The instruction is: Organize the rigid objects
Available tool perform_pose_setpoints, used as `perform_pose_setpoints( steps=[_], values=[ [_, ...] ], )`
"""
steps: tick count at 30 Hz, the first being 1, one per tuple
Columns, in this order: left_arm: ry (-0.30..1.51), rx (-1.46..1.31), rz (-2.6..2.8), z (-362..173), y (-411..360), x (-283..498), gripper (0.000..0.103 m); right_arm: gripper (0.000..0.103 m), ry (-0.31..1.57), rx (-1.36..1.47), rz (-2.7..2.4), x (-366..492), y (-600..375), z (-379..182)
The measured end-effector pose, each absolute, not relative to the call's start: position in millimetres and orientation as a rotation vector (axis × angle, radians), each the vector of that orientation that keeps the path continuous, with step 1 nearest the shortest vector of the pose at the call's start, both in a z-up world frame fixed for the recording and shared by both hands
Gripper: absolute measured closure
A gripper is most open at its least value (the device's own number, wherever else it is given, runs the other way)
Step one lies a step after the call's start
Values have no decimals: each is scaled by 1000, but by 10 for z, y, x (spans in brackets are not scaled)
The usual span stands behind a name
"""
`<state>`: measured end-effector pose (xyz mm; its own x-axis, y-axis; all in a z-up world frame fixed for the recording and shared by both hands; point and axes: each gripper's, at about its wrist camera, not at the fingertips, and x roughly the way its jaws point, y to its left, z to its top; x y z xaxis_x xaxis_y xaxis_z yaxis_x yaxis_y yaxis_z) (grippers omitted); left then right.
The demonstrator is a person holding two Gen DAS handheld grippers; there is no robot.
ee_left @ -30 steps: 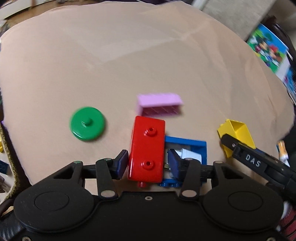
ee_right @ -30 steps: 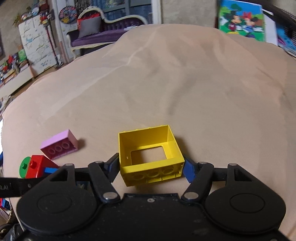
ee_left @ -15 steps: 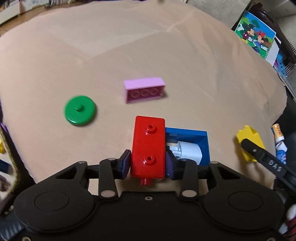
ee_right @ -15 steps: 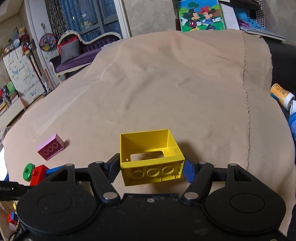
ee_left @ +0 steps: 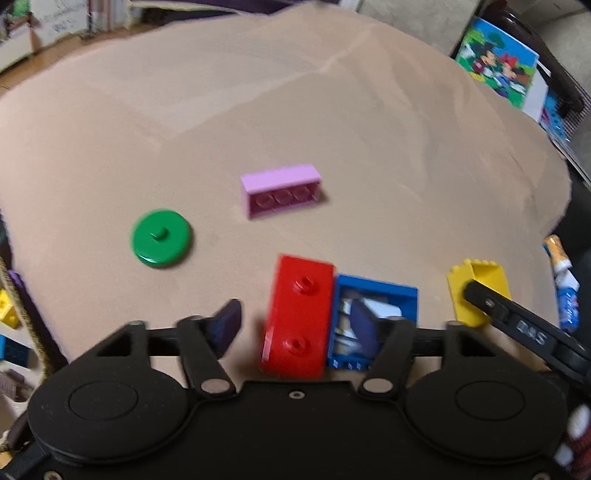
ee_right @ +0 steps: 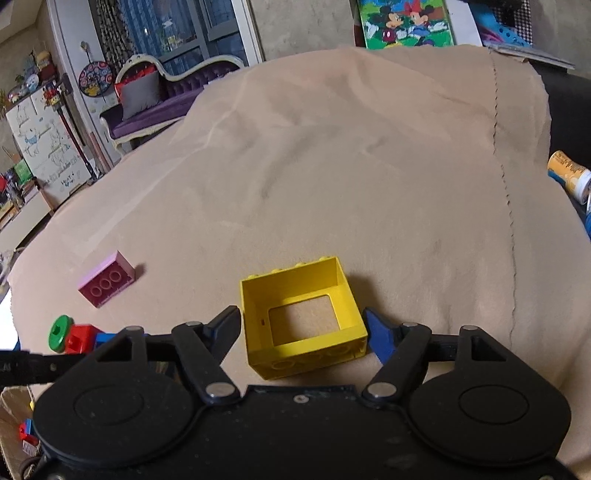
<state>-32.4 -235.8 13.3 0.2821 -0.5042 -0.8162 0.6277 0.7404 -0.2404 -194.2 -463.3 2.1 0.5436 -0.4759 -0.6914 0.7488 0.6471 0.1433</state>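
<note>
In the left wrist view a red brick (ee_left: 300, 314) lies on the tan cloth (ee_left: 295, 110) against a blue open frame (ee_left: 373, 295). My left gripper (ee_left: 295, 325) is open around the red brick, its fingers apart from it. A pink brick (ee_left: 281, 189) and a green disc (ee_left: 161, 237) lie farther off. In the right wrist view a yellow window-frame brick (ee_right: 301, 314) rests on the cloth between the fingers of my right gripper (ee_right: 303, 328), which is open with small gaps on both sides. The yellow brick also shows in the left wrist view (ee_left: 480, 280).
Bottles (ee_right: 569, 177) lie off the cloth's right edge. A Mickey Mouse picture (ee_right: 402, 22) stands at the far end. Loose bricks (ee_left: 7, 314) lie beyond the left edge. A purple sofa (ee_right: 159, 99) and a cabinet are in the room behind.
My left gripper has opened and let go of the red brick, which now lies tilted on the cloth. My right gripper has opened and the yellow brick now rests on the cloth.
</note>
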Motion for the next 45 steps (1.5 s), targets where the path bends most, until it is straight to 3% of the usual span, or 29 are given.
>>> perform_pose_setpoints(
  steps=[10, 20, 25, 27, 30, 40, 45],
  values=[
    [1006, 161, -710, 117, -2302, -274, 36, 27, 653, 287, -579, -1798, -4121, 211],
    [1018, 154, -707, 42, -2259, -267, 34, 28, 818, 82, -740, -1688, -4202, -75],
    [1024, 115, -709, -5, -2169, -260, 32, 29, 763, 179, -758, -1897, -4389, 12],
    [1034, 93, -703, -52, -2117, -239, 23, 28, 727, 215, -696, -1915, -4344, 96],
    [1045, 59, -718, -115, -2031, -211, 20, 27, 699, 287, -575, -1894, -4248, 152],
    [1027, 54, -716, -138, -1933, -245, 19, 26, 801, 167, -618, -1652, -4040, -12],
    [1024, 60, -715, -139, -1939, -252, 18, 26, 804, 223, -711, -1844, -4429, -66]
  ],
)
